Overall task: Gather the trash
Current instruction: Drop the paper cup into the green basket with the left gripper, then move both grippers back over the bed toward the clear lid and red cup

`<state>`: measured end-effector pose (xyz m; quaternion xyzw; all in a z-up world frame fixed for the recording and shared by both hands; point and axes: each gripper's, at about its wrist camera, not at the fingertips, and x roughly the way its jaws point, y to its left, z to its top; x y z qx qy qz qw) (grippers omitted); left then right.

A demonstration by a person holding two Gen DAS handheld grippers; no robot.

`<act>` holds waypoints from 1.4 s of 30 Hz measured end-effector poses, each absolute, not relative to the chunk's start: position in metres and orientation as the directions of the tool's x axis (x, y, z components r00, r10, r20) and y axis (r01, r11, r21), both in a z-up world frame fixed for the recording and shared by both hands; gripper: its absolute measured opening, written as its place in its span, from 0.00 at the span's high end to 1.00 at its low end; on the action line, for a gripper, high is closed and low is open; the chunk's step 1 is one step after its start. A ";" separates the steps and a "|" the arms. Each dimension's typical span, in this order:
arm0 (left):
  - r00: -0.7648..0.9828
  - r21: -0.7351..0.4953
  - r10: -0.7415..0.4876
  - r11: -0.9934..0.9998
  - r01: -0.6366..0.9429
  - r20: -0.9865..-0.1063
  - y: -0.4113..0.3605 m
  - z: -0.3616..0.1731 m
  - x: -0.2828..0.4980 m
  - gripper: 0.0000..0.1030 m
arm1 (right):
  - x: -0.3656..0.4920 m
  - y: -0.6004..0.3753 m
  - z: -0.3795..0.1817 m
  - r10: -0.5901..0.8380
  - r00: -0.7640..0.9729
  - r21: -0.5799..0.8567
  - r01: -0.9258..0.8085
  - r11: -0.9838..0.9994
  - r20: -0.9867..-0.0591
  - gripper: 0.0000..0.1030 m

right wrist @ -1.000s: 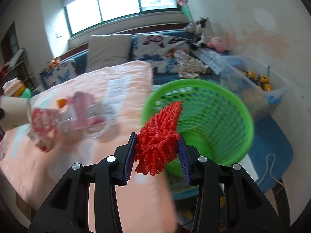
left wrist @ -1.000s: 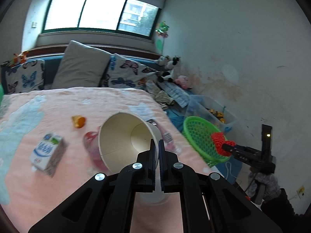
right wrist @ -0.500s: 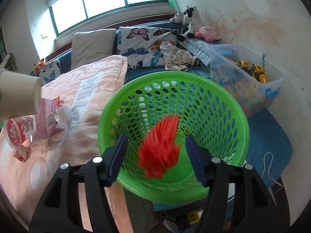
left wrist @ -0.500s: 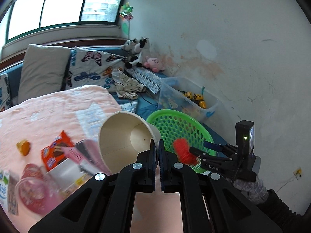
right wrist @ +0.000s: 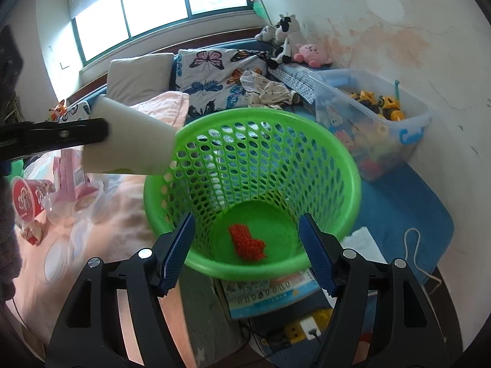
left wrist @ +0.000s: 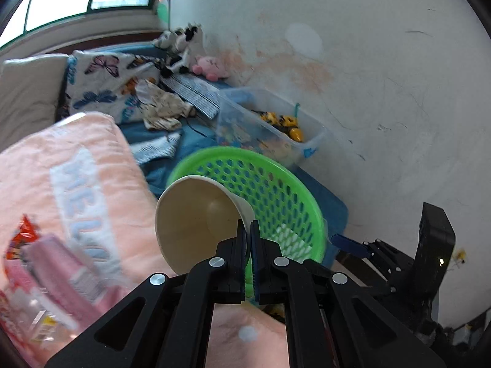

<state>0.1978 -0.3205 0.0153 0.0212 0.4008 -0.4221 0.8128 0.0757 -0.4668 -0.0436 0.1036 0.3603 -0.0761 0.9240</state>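
A green mesh basket point(right wrist: 331, 159) point(left wrist: 294, 190) stands beside the bed. On its floor lies a red foam net point(right wrist: 247, 240). My right gripper point(right wrist: 247, 245) hangs over the basket's near rim, its jaws opening, with nothing between them. My left gripper point(left wrist: 248, 239) is shut on the rim of a paper cup point(left wrist: 196, 217), which lies on its side. In the right wrist view the paper cup point(right wrist: 129, 141) reaches the basket's left rim, held by the left gripper point(right wrist: 106, 130).
A pink blanket point(left wrist: 61, 184) covers the bed, with a pink carton point(right wrist: 69, 171), a red cup point(right wrist: 26, 197) and a clear plastic bag point(right wrist: 61, 205) on it. A clear toy bin point(right wrist: 371, 116) stands by the wall. Pillows point(right wrist: 214, 73) lie behind. Papers point(right wrist: 270, 294) lie under the basket.
The right gripper opened and the red foam net dropped to the basket's floor. The left gripper carried the paper cup to the right, from over the bed to the basket's rim.
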 end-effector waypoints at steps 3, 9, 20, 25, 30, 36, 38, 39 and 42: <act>0.295 -0.314 -0.664 0.637 0.704 -0.687 -0.332 0.007 0.200 0.96 | 0.068 -0.470 -0.047 -0.068 0.723 0.139 0.223 0.965 -0.688 0.32; 0.282 -0.309 -0.651 0.639 0.704 -0.704 -0.335 -0.001 0.198 0.92 | 0.059 -0.471 -0.048 -0.069 0.724 0.154 0.237 0.959 -0.687 0.32; 0.371 -0.283 -0.643 0.684 0.673 -0.670 -0.295 0.020 0.181 0.69 | 0.046 -0.451 -0.037 -0.043 0.743 0.168 0.207 0.964 -0.668 0.31; 0.462 -0.224 -0.604 0.732 0.643 -0.649 -0.258 0.036 0.165 0.60 | 0.041 -0.430 -0.028 -0.015 0.757 0.168 0.164 0.972 -0.654 0.29; 0.549 -0.182 -0.547 0.793 0.581 -0.632 -0.218 0.044 0.154 0.53 | 0.041 -0.404 -0.023 0.030 0.762 0.176 0.110 0.978 -0.647 0.27; 0.627 -0.169 -0.480 0.856 0.489 -0.614 -0.162 0.048 0.148 0.47 | 0.046 -0.372 -0.020 0.087 0.760 0.181 0.041 0.983 -0.644 0.26; 0.640 -0.178 -0.460 0.872 0.455 -0.616 -0.144 0.046 0.146 0.46 | 0.049 -0.360 -0.019 0.113 0.757 0.190 0.014 0.982 -0.643 0.25; 0.646 -0.182 -0.449 0.880 0.439 -0.617 -0.135 0.046 0.145 0.46 | 0.050 -0.354 -0.019 0.130 0.755 0.196 -0.001 0.981 -0.642 0.25; 0.662 -0.181 -0.418 0.899 0.399 -0.622 -0.112 0.042 0.142 0.43 | 0.054 -0.337 -0.020 0.160 0.750 0.198 -0.040 0.979 -0.642 0.23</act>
